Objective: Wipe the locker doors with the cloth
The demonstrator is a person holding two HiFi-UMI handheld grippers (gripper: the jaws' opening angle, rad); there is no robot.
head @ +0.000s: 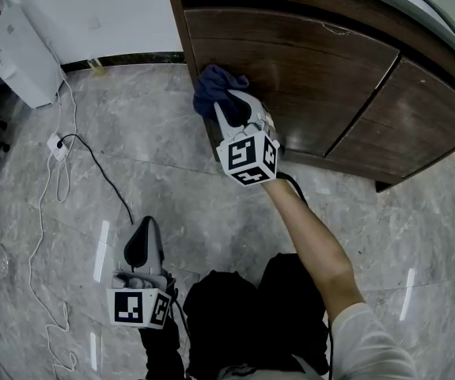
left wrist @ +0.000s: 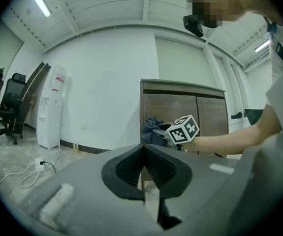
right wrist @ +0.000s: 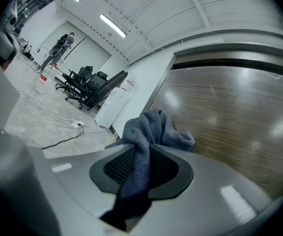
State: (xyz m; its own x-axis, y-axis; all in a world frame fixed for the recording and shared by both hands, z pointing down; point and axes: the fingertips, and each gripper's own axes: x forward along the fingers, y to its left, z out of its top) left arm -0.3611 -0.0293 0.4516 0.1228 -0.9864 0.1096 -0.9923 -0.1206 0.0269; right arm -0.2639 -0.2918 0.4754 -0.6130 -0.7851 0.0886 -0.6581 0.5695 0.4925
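My right gripper (head: 229, 104) is shut on a dark blue cloth (head: 214, 88), and the bunched cloth lies against the left end of the dark wooden locker door (head: 290, 77). In the right gripper view the cloth (right wrist: 148, 136) passes between the jaws and bulges out in front, with the brown door (right wrist: 230, 112) filling the right side. My left gripper (head: 140, 244) hangs low over the floor, well away from the locker, its jaws together with nothing between them. From the left gripper view the locker (left wrist: 180, 107) and the right gripper's marker cube (left wrist: 183, 129) lie straight ahead.
A second locker door (head: 417, 125) adjoins on the right. A white water dispenser (head: 13, 46) stands at the far left by the wall. A white power strip (head: 57, 145) with black and white cables trails across the marble floor (head: 172, 196). Office chairs (left wrist: 6, 107) stand further left.
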